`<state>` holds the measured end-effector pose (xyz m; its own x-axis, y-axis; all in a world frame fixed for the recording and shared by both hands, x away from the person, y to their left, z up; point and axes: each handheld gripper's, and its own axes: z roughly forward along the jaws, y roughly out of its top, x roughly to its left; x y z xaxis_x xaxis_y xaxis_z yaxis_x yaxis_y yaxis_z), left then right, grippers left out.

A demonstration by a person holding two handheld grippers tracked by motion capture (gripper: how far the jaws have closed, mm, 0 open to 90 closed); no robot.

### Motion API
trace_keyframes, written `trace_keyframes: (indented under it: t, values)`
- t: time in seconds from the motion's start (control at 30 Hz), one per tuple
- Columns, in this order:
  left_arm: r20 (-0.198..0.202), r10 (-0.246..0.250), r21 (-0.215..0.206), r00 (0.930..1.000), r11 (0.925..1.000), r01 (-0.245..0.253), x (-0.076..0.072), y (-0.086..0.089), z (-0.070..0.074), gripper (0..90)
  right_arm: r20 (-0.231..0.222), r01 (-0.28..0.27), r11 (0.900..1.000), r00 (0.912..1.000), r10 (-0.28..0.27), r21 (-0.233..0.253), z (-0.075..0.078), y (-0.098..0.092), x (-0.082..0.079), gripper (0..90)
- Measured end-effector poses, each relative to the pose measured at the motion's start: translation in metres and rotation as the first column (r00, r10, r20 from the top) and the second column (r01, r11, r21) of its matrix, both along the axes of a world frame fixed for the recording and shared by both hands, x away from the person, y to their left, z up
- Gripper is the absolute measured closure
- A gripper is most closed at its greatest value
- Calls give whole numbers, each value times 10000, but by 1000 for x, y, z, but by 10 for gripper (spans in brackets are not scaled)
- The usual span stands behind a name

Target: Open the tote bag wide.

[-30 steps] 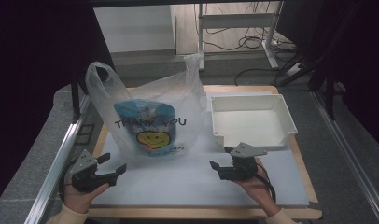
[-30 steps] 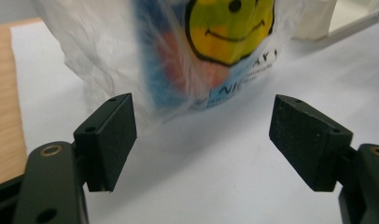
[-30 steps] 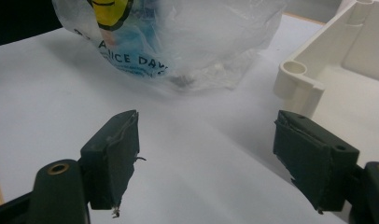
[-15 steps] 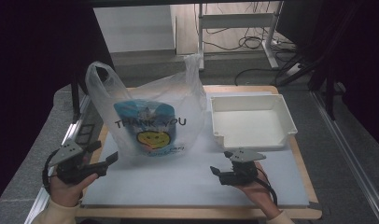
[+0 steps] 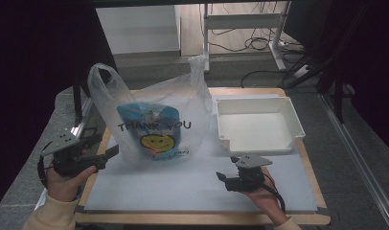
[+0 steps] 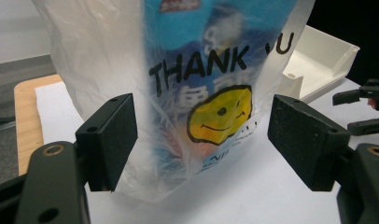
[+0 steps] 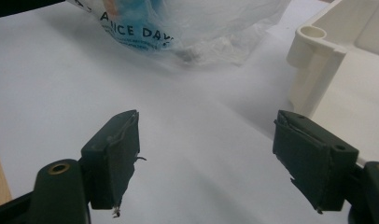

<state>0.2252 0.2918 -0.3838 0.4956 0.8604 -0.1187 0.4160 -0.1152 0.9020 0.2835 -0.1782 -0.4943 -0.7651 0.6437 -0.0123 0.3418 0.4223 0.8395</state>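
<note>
White mat bears plastic bag just beyond open left gripper

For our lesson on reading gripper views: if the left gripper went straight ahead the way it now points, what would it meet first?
Most likely the plastic bag: the left gripper has its jaws open and the bag's lower part stands directly ahead between them. Whether the left jaw already brushes the plastic is unclear.

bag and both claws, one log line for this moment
bag: upright on mat, blue packet inside | tray: empty, right of bag | left claw: open, facing bag | right claw: open over bare mat
</note>
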Motion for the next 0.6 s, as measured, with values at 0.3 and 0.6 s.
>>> trace_keyframes:
  t: [0.3,0.6]
  values:
    - [74,93,-104,9999,9999,-92,6,4,11,244,42,15,9999,10000,-15,-109,0,0,-1,230]
    - [216,195,-327,9996,9993,-188,17,11,28,240,69,21,9998,10000,-20,-183,-1,1,-1,230]
